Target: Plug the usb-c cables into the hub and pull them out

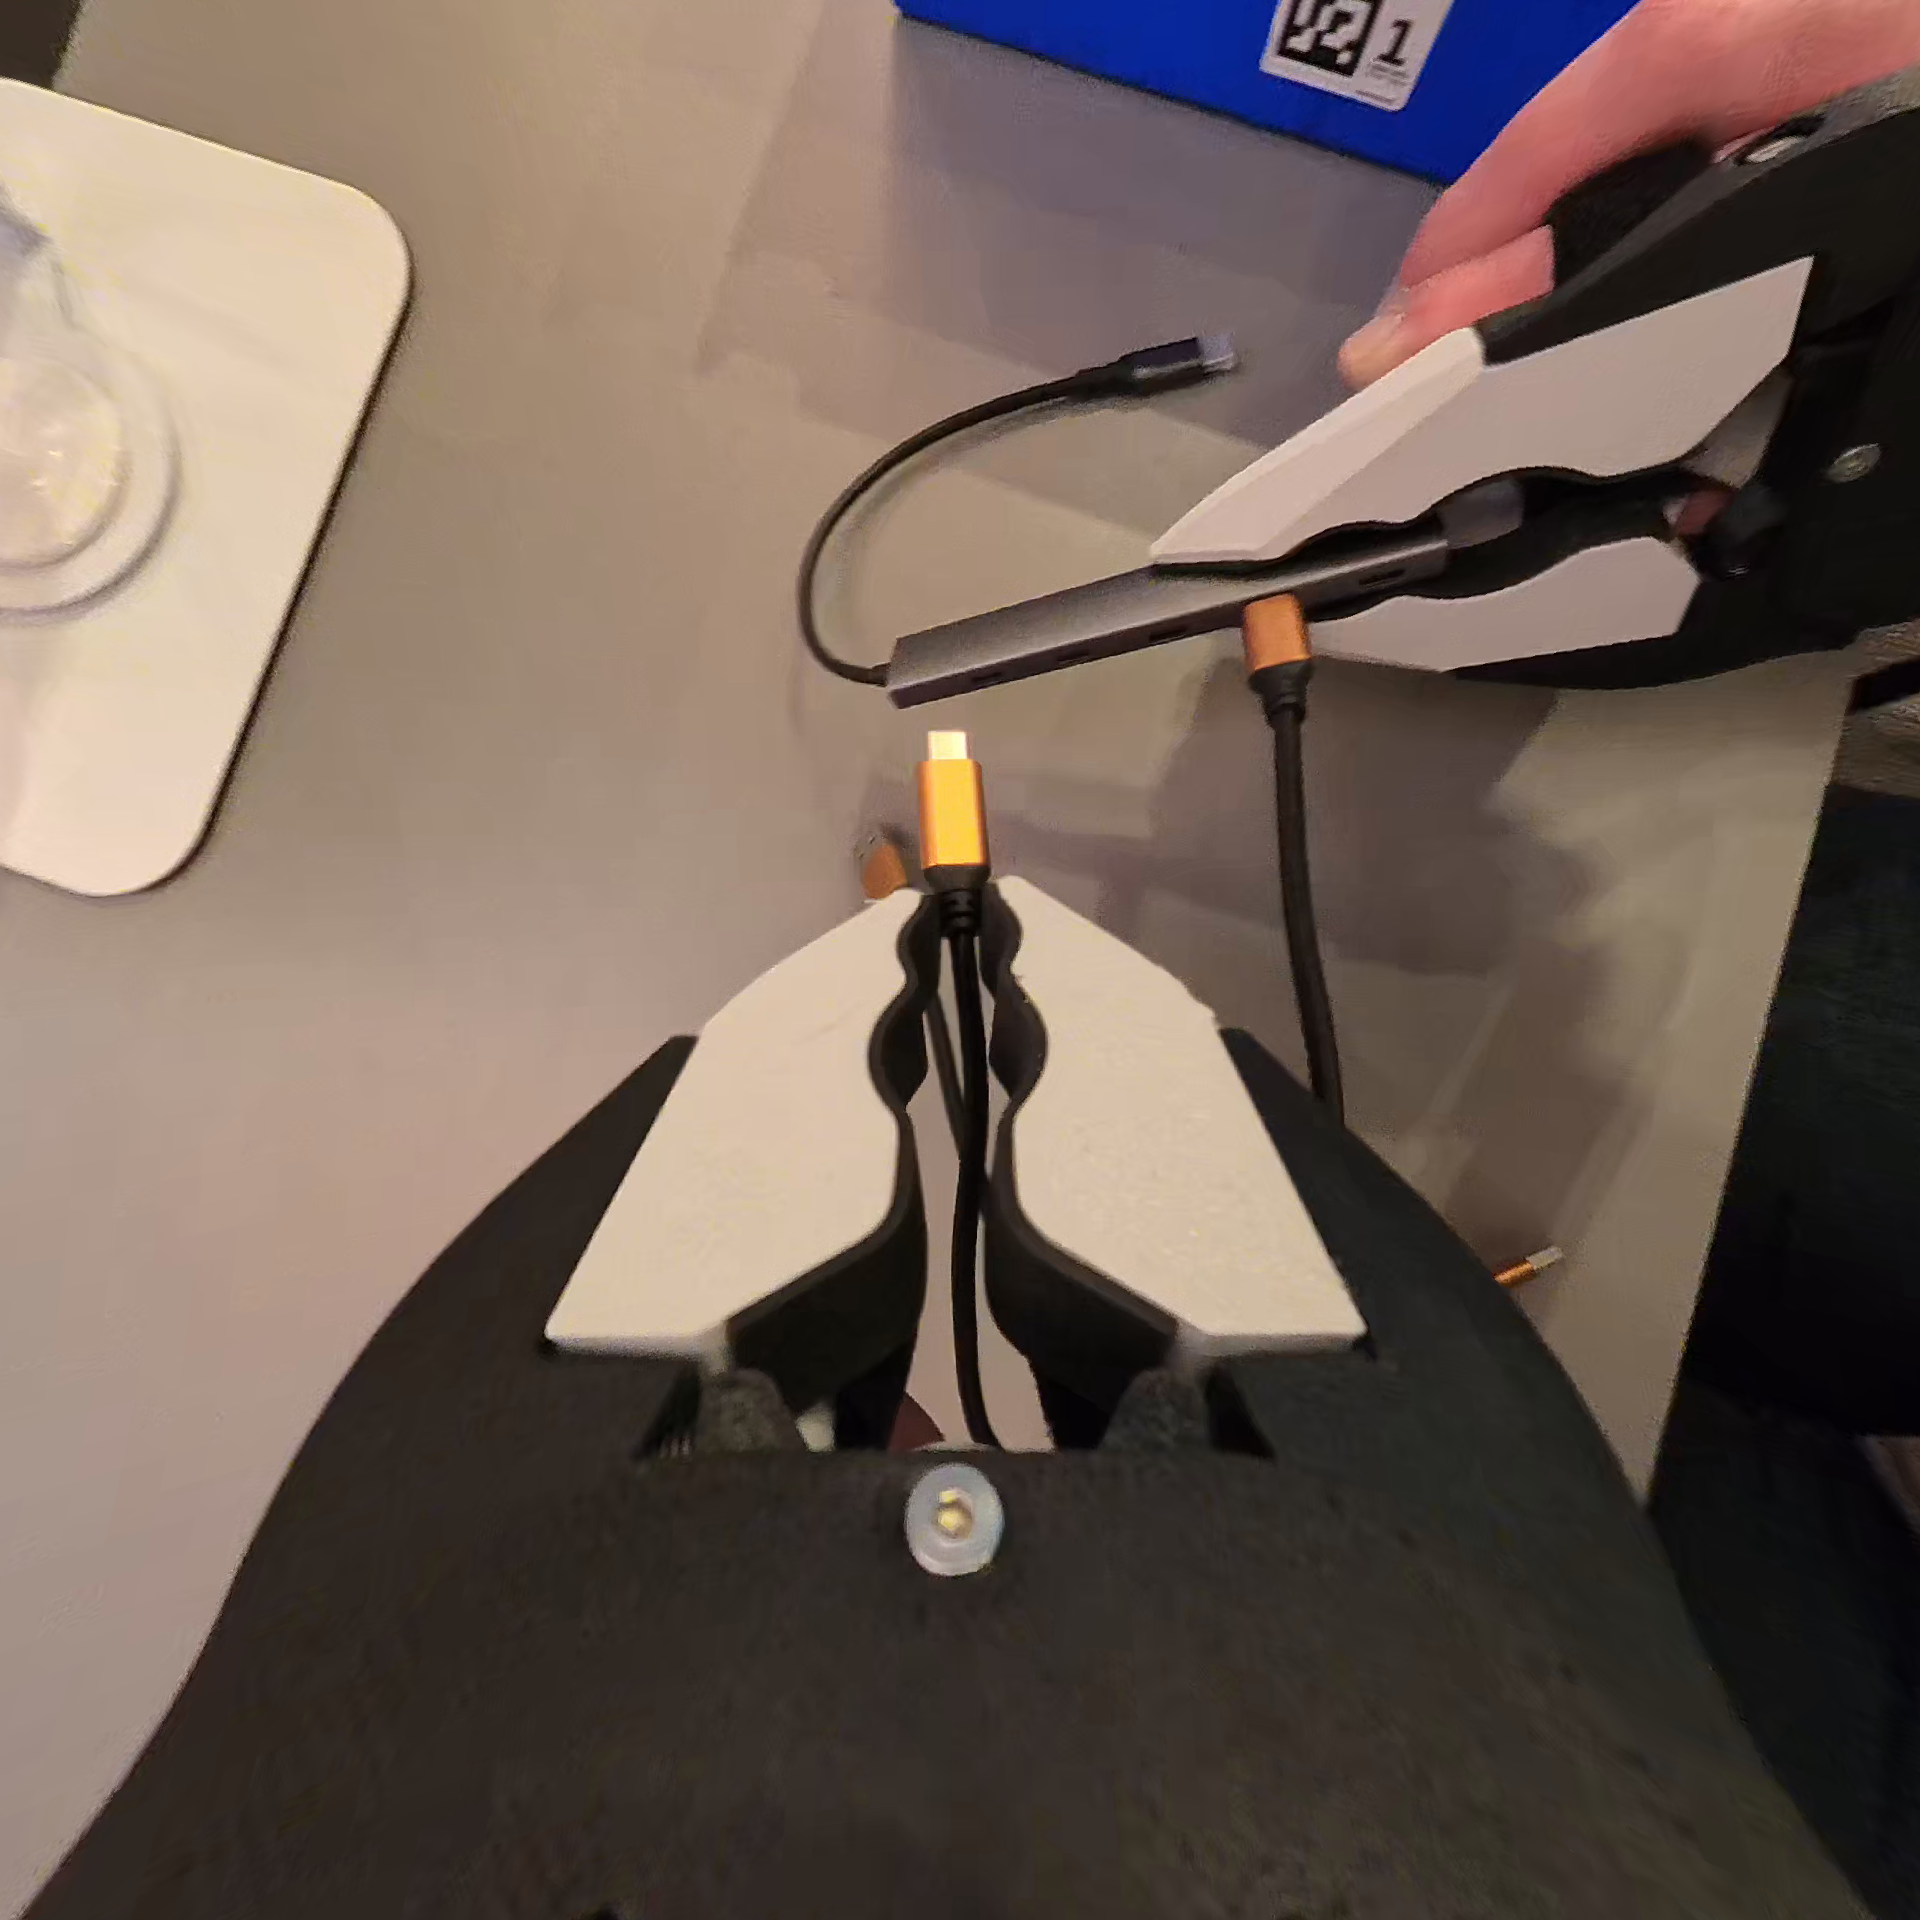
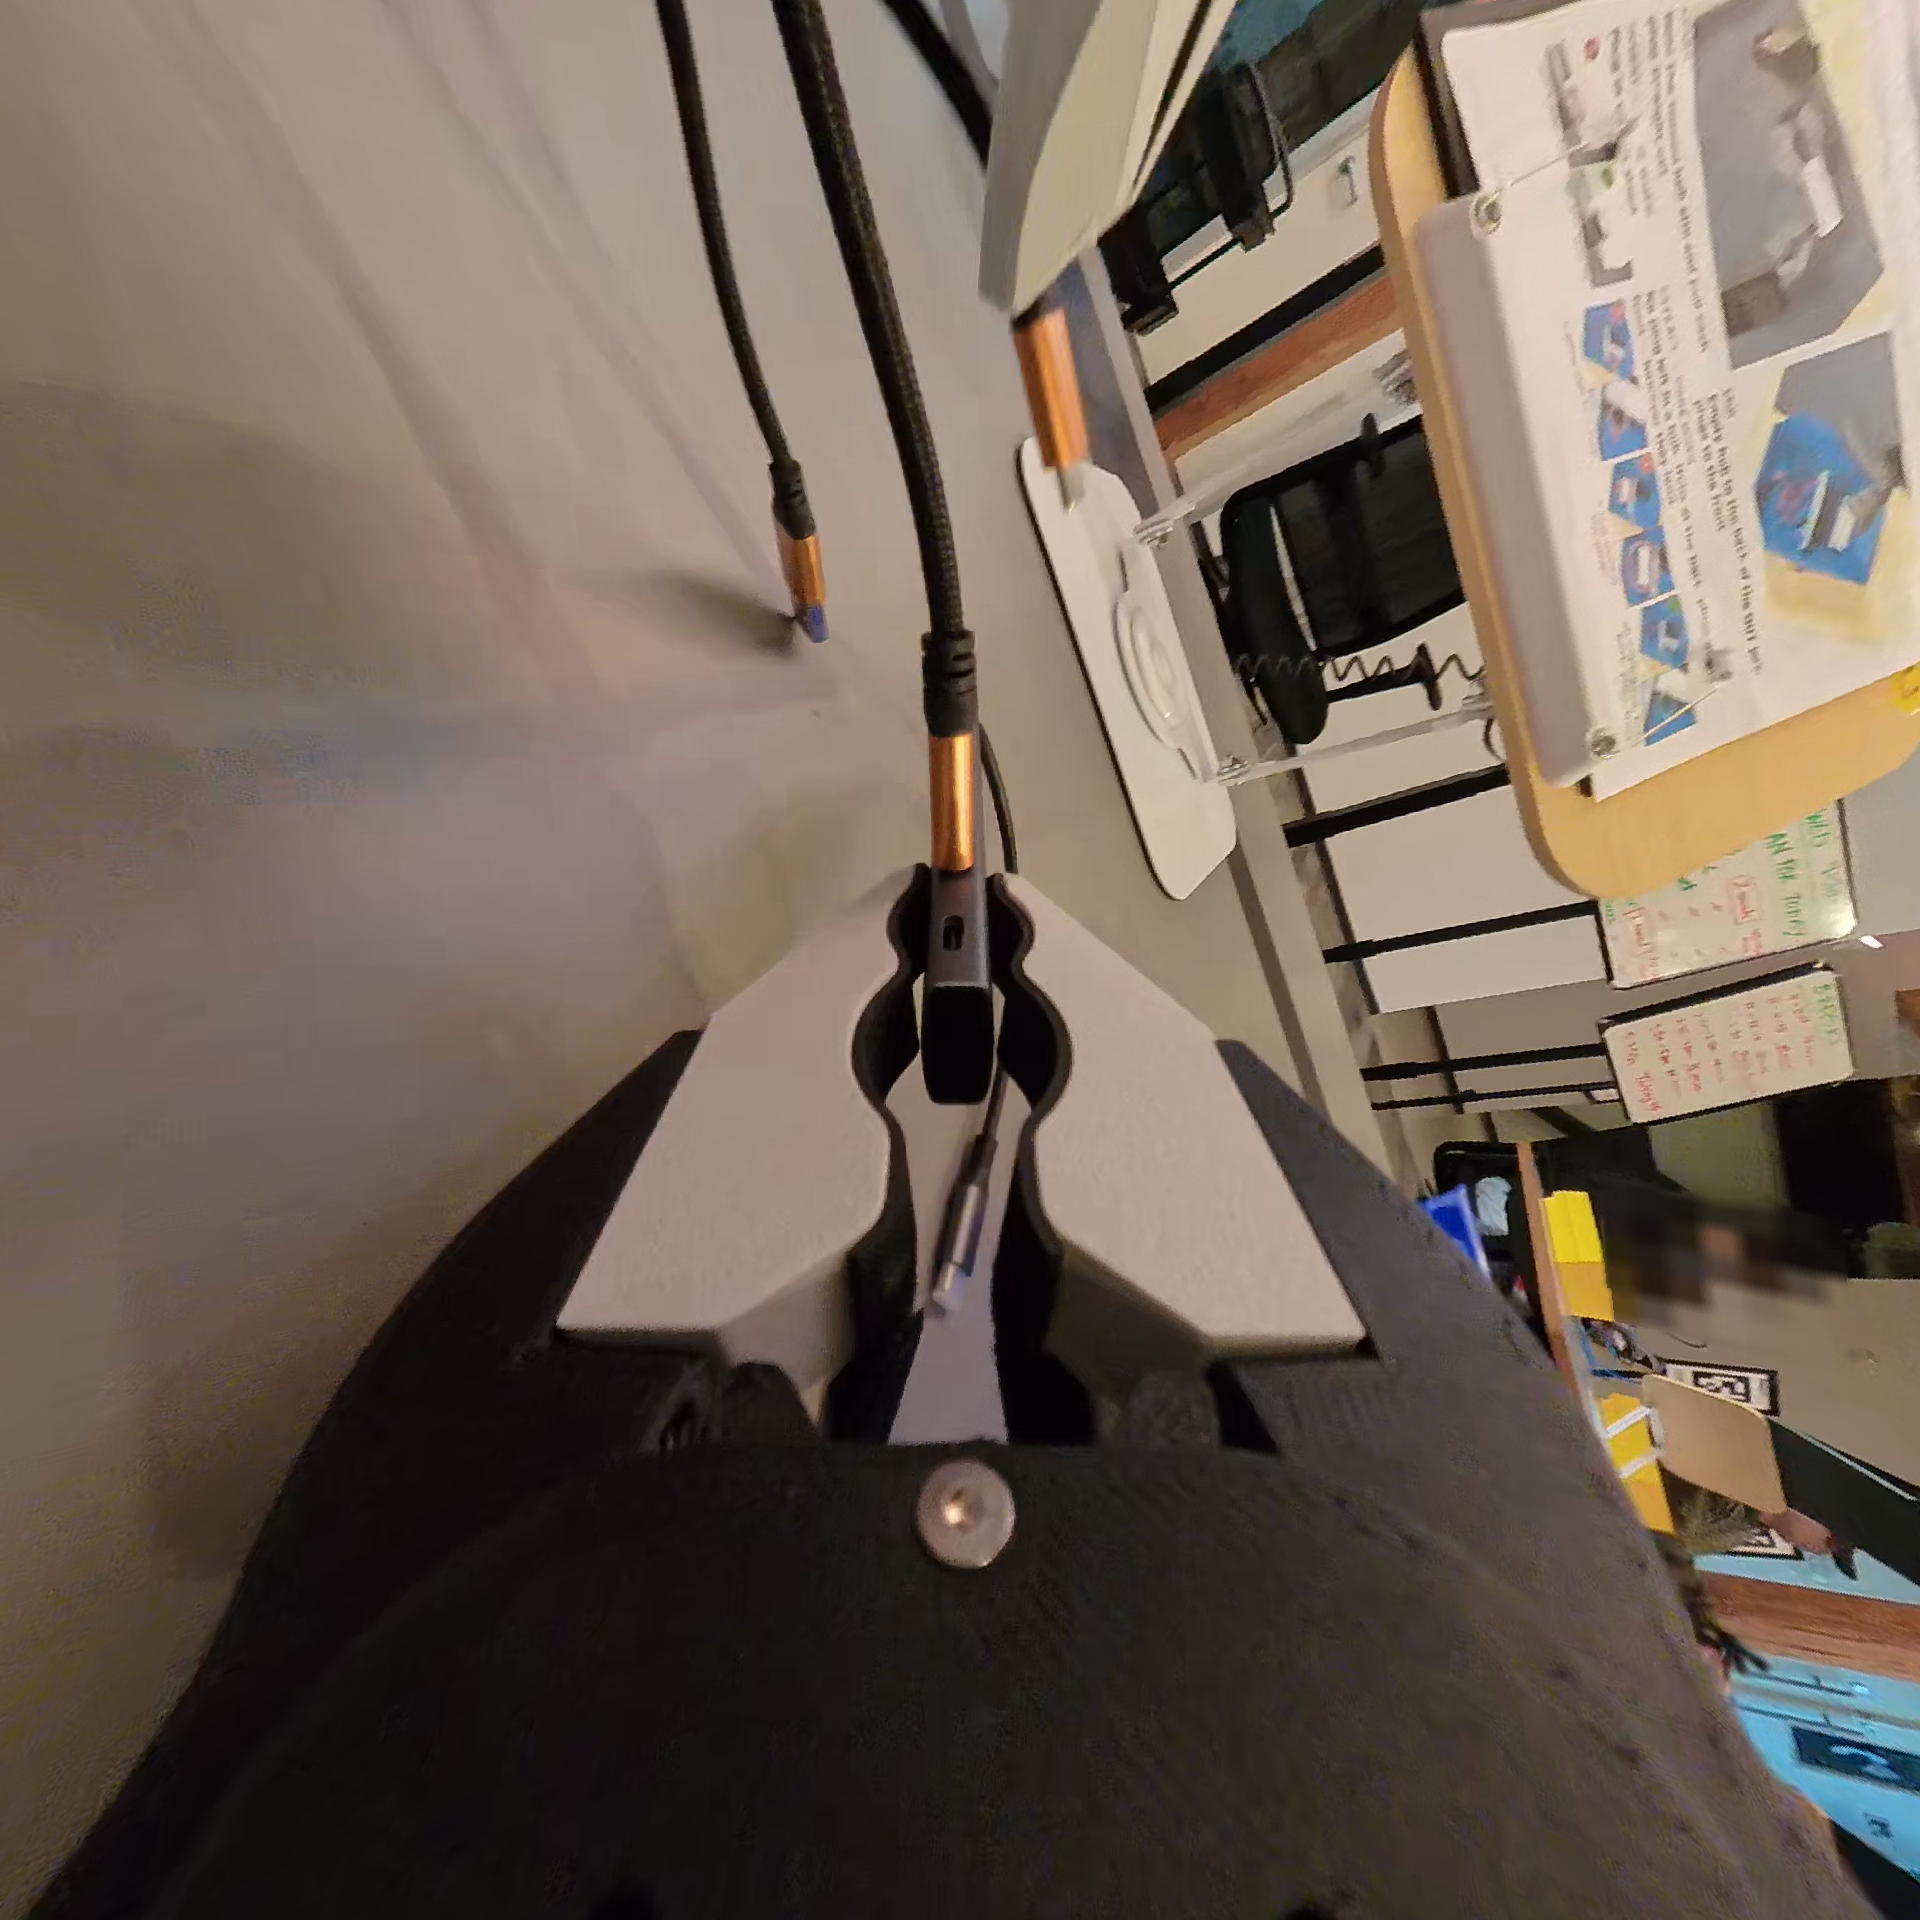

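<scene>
Your left gripper (image 1: 956,894) clamped the cable behind its free plug (image 1: 951,810), just short of the hub (image 1: 1143,634) held in your right gripper (image 1: 1226,582); a tilted approach risked scraping the port

White mat (image 1: 208,499) under a clear glass (image 1: 73,457) – blue box (image 1: 1143,62) behind
</scene>
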A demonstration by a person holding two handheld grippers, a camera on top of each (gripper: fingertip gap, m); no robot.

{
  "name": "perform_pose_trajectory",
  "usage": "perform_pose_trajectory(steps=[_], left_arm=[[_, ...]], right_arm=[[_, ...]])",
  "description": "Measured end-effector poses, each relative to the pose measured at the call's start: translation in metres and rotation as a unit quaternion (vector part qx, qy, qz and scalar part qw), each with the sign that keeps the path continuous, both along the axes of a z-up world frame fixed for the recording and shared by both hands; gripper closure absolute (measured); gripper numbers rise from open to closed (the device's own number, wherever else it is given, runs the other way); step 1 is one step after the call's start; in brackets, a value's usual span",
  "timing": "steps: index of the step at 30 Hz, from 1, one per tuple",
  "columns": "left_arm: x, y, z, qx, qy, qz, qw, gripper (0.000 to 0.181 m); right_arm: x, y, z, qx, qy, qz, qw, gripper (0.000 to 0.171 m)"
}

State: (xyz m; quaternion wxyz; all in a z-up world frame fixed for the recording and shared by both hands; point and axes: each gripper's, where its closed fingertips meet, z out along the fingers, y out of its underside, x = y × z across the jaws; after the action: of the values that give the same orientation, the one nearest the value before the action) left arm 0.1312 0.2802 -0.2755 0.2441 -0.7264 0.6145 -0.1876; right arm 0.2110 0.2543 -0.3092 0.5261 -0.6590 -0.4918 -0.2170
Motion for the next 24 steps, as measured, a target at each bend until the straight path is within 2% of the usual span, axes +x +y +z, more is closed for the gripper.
perform_pose_trajectory(steps=[10,24], left_arm=[[0.006,-0.006,-0.018,-0.016,0.049,-0.022,0.998,0.175],[0.012,-0.012,-0.018,-0.064,0.001,-0.009,0.998,0.175]], right_arm=[[-0.017,0.004,0.016,0.031,-0.001,0.017,0.999,0.165],[-0.017,0.007,0.017,0.047,-0.009,0.011,0.999,0.165]])
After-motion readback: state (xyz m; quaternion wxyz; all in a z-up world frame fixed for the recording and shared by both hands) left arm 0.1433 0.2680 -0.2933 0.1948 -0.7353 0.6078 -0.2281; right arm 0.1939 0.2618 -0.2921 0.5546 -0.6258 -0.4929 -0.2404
